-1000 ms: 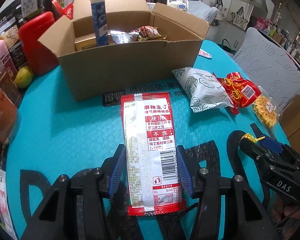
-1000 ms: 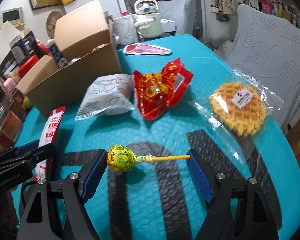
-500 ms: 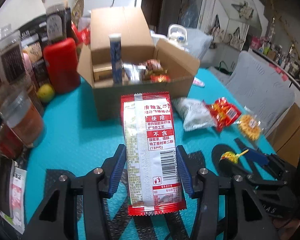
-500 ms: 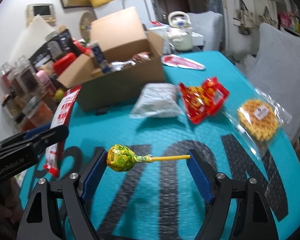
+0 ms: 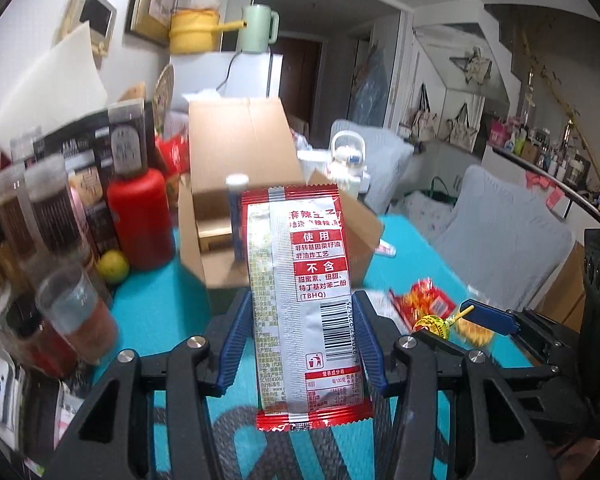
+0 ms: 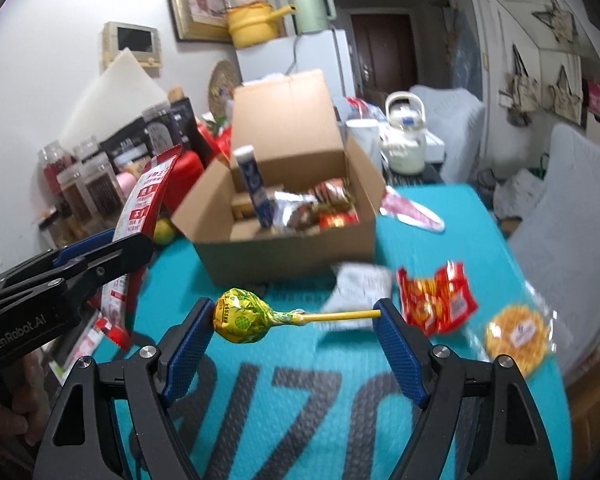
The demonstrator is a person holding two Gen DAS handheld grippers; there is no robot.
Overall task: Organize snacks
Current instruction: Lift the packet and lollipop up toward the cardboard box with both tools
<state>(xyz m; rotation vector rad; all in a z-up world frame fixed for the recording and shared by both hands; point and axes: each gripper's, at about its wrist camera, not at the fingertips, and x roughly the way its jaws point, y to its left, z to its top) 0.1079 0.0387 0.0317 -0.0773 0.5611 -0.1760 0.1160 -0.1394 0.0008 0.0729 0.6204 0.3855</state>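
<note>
My left gripper (image 5: 300, 320) is shut on a long red and white snack packet (image 5: 304, 300), held upright above the teal table (image 5: 156, 312). The same packet (image 6: 144, 204) and left gripper (image 6: 100, 256) show at the left of the right wrist view. My right gripper (image 6: 294, 320) is shut on a yellow lollipop (image 6: 240, 314), clamped end to end between wrapped head and stick tip. An open cardboard box (image 6: 292, 252) with several snacks inside stands ahead of both grippers. On the table to the right lie a white bag (image 6: 360, 284), a red packet (image 6: 436, 300) and a wrapped waffle (image 6: 518, 334).
Jars and a red container (image 5: 140, 220) crowd the table's left side, with a yellow-green fruit (image 5: 114, 266) beside them. A red and white wrapper (image 6: 412, 212) lies right of the box. A white kettle (image 6: 406, 140) and grey chairs (image 6: 572, 208) stand behind.
Both grippers have risen and tilted up, each still holding its snack. The box now sits lower and closer in both views, and more of the room behind shows.
</note>
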